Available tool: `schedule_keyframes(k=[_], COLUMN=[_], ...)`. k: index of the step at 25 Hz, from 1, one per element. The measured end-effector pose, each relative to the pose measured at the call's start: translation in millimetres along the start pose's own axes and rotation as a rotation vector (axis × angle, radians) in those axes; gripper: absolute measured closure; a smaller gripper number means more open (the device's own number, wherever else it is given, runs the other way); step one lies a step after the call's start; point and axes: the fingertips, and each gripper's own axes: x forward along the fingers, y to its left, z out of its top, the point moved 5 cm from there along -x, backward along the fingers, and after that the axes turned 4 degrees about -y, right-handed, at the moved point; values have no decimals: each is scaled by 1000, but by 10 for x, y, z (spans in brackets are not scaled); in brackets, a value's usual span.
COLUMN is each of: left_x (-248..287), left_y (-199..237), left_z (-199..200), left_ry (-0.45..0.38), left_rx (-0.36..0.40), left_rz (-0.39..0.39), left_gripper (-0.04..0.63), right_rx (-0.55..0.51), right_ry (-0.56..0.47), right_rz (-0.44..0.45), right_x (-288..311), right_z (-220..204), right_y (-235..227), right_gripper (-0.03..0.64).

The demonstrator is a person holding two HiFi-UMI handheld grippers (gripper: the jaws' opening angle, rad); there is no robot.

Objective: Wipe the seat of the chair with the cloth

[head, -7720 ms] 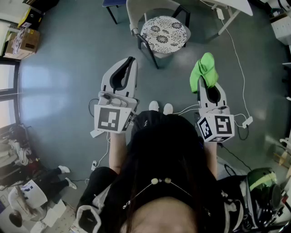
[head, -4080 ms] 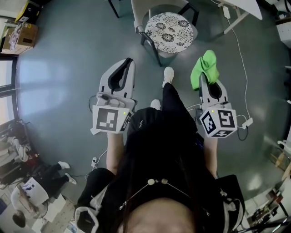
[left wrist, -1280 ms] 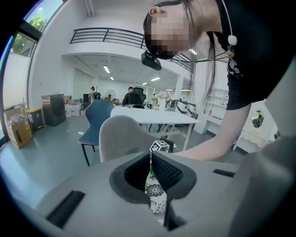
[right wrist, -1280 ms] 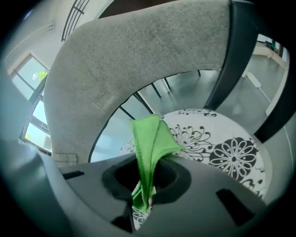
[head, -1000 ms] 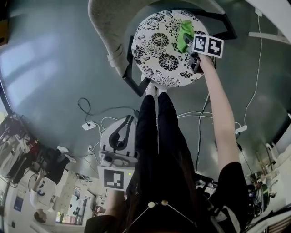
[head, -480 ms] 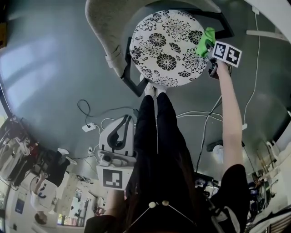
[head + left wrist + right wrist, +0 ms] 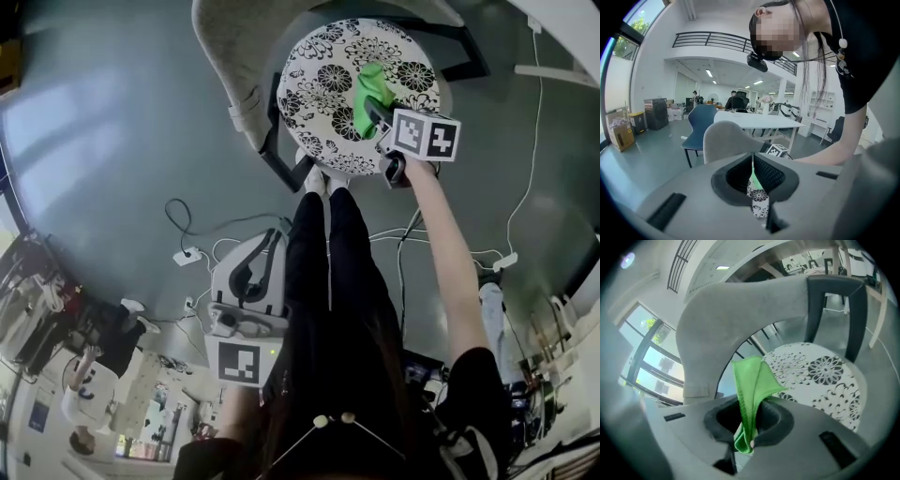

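The chair's round seat (image 7: 323, 80), white with black flowers, lies at the top of the head view, with its grey backrest (image 7: 234, 56) to the left. A green cloth (image 7: 368, 92) rests on the middle right of the seat, and my right gripper (image 7: 377, 111) is shut on it. In the right gripper view the cloth (image 7: 751, 385) sticks up out of the closed jaws over the seat (image 7: 820, 376). My left gripper (image 7: 255, 270) hangs low beside the person's leg, shut and holding nothing. Its own view looks along the left gripper (image 7: 753, 161) toward the backrest (image 7: 726, 140).
The person's legs and white shoes (image 7: 319, 183) stand at the seat's front edge. Cables and a power strip (image 7: 183, 258) lie on the grey floor to the left. A white table leg (image 7: 558, 75) is at the right. A blue chair (image 7: 701, 124) and a white table (image 7: 754, 123) stand behind.
The person walked up to the chair and set the cloth on the seat. In the last half second the right gripper dragged it from the seat's right edge back toward the middle. The left gripper stayed low.
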Motion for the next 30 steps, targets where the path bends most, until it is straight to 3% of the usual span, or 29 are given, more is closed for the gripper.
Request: schedule_keyframes(k=[7, 13, 20, 30], left_x=[-61, -96, -119, -87], left_y=[38, 70, 96, 69], left_z=[-55, -81, -150, -135], left_ry=[4, 2, 8, 2], left_rx=[-10, -27, -38, -39], left_rz=[7, 15, 21, 5], left_gripper=[578, 578, 578, 578], right_rx=[64, 39, -2, 46], right_ry=[125, 223, 241, 169], right_rz=[145, 142, 38, -91], right_x=[654, 1037, 1092, 609], right_z=[-574, -922, -983, -809], right_y=[831, 1057, 740, -21], right_gripper=[571, 571, 571, 571])
